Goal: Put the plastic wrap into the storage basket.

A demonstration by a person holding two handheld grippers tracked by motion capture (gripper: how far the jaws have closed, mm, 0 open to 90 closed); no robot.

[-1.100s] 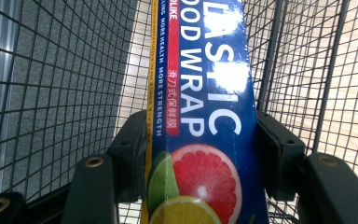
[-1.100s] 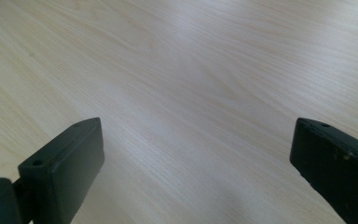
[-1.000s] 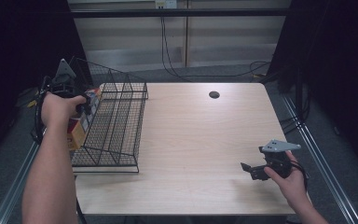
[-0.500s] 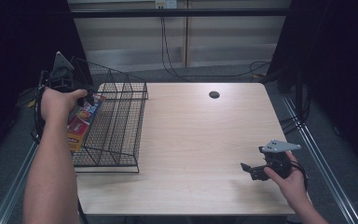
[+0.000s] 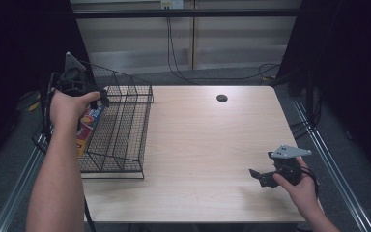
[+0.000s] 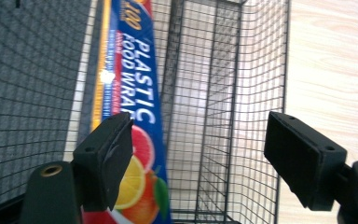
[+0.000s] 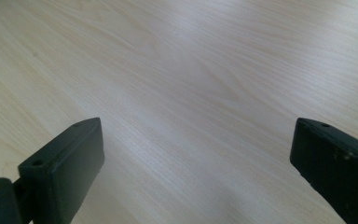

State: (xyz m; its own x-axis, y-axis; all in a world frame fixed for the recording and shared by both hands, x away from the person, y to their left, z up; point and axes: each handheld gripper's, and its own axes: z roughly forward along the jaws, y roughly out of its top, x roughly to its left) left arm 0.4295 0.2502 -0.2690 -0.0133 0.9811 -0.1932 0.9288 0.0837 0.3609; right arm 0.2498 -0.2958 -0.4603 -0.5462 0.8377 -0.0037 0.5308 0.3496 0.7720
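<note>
Left gripper: I see my left gripper (image 6: 198, 161) standing over the left end of the wire rack (image 5: 125, 140), its jaws apart with nothing pressed between them. They have just been opening, and the box sits beside the left pad, not clamped.

Plastic wrap box: the plastic wrap box (image 6: 137, 116) lies lengthwise in the rack's outermost slot, on the side away from the bare table (image 5: 212, 145). From the high view I see its end (image 5: 88, 126) leaning against the rack's outer wires, just under my left hand (image 5: 67, 107).

What changed: a second ago the box was up in the left gripper's grip at the rack's edge; half a second ago it was already lower in the slot; now the hand has lifted a little above it and the box rests on its own.

Meaning for the work: I judge the placing done, since the box stays in the slot without my hold. What remains is to draw the left hand clear without snagging the wires.

Right gripper: my right gripper (image 7: 193, 172) rests low over the bare wood at the table's near right, jaws wide and empty, in the same spot as in both earlier frames.
</note>
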